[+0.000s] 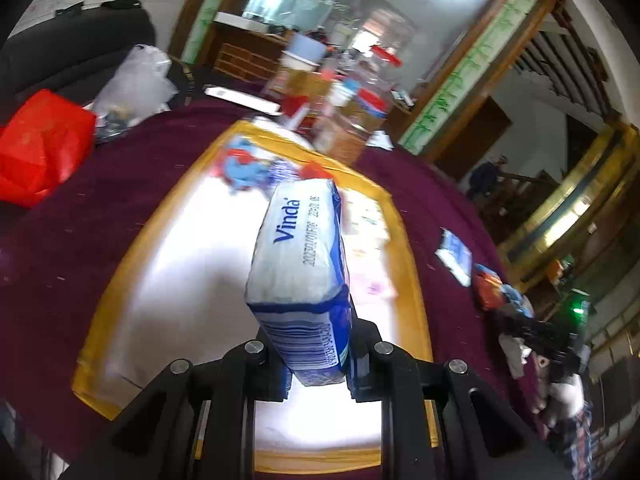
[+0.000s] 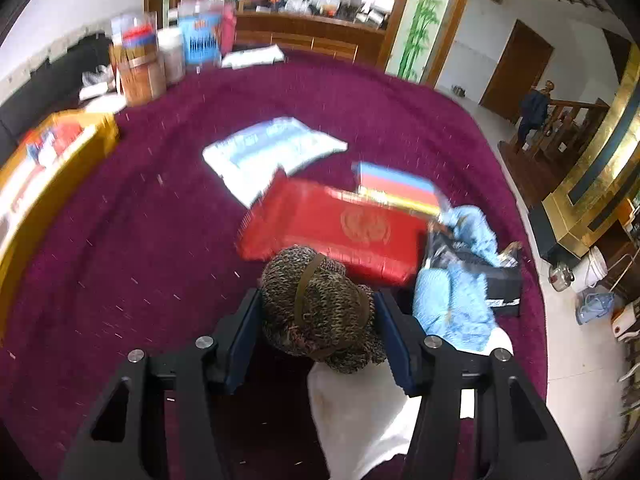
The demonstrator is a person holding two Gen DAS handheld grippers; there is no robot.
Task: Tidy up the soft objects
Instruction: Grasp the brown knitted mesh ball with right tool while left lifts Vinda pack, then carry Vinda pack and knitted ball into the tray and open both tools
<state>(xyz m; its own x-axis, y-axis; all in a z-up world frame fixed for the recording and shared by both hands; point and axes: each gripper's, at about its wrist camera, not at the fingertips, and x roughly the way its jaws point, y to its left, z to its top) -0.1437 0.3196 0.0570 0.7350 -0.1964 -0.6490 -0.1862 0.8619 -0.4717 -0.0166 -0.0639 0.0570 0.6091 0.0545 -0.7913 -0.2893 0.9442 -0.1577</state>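
My left gripper [image 1: 316,376] is shut on a blue and white Vinda tissue pack [image 1: 300,256] and holds it above the yellow-rimmed tray [image 1: 120,272]. The tray holds blurred blue and red soft items [image 1: 248,166] at its far end. My right gripper [image 2: 320,340] is shut on a brown knitted bundle [image 2: 316,316] above the purple tablecloth [image 2: 140,240]. Beyond it lie a red flat pack [image 2: 336,228], a white and blue tissue pack [image 2: 268,152], a blue cloth [image 2: 456,304] and a white cloth [image 2: 356,412].
A red bag [image 1: 40,144] and a clear plastic bag [image 1: 132,84] sit left of the tray. Jars and containers [image 1: 348,100] stand behind it. More soft items [image 1: 492,284] lie at the right. The yellow tray [image 2: 52,152] shows at the left of the right wrist view.
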